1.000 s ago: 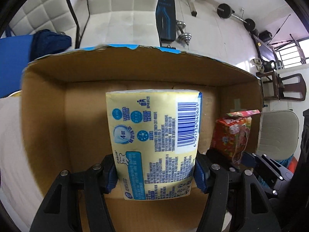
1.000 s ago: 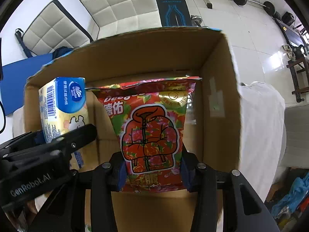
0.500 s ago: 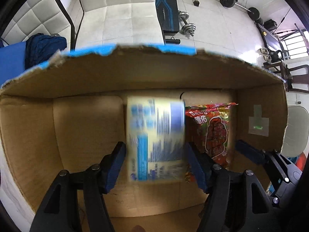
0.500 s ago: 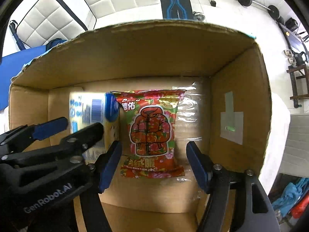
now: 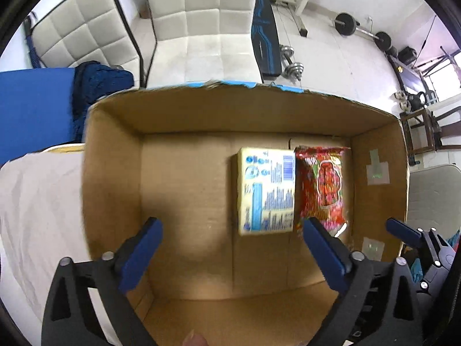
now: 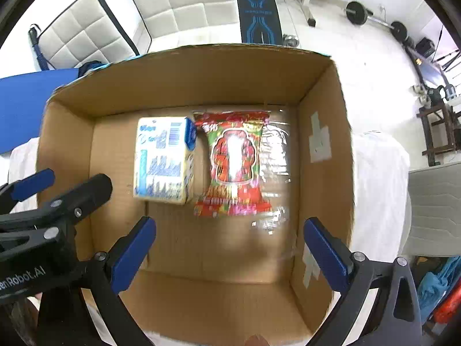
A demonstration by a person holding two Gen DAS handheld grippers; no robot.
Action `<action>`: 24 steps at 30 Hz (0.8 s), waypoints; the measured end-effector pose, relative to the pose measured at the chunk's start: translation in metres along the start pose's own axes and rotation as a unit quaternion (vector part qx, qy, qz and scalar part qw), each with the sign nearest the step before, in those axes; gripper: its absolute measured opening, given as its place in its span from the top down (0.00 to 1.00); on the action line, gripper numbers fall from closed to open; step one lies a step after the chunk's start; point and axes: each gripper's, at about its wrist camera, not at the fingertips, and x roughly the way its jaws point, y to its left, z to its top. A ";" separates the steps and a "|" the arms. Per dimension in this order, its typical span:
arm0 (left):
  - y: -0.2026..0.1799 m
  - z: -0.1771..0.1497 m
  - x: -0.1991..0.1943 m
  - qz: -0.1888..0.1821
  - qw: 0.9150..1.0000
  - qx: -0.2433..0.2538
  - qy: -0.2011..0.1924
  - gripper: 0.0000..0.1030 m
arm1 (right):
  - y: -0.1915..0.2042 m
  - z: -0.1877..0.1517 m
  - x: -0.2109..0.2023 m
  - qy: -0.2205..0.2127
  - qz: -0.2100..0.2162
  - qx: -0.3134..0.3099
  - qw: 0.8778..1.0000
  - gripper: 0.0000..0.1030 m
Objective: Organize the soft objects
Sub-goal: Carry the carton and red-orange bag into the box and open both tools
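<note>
A yellow tissue pack point(image 5: 266, 190) point(image 6: 164, 160) and a red snack bag point(image 5: 322, 184) point(image 6: 234, 164) lie flat, side by side, on the floor of an open cardboard box point(image 5: 112, 173) point(image 6: 322, 150). Both grippers point down into it from above. My left gripper point(image 5: 230, 225) hangs over the box's middle, left of the tissue pack, its jaws opening wide with nothing between them. Above the snack bag's near end my right gripper point(image 6: 229, 225) is also opening, and its pads touch nothing. The left gripper's fingers point(image 6: 86, 193) show at the left of the right wrist view.
The box stands on a white cloth point(image 5: 37, 201) point(image 6: 380, 187). Beyond it are white quilted chairs point(image 5: 201, 28), a blue cushion point(image 5: 31, 106), and a bench with dumbbells point(image 5: 291, 63) on the floor. A dark wooden chair point(image 5: 420, 132) stands at the right.
Both grippers have let go: the tissue pack and snack bag dropped from the jaws onto the box floor. Both jaws spread wide and the grippers rose away from the box.
</note>
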 end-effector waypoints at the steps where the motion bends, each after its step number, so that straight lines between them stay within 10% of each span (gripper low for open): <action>1: 0.001 -0.004 -0.003 0.003 1.000 0.001 -0.007 0.01 | 0.005 -0.005 -0.004 -0.004 -0.001 -0.004 1.000 0.00; 24: -0.029 -0.154 -0.147 0.027 0.991 -0.002 -0.135 0.01 | -0.014 -0.149 -0.154 -0.105 -0.001 0.007 0.994 0.00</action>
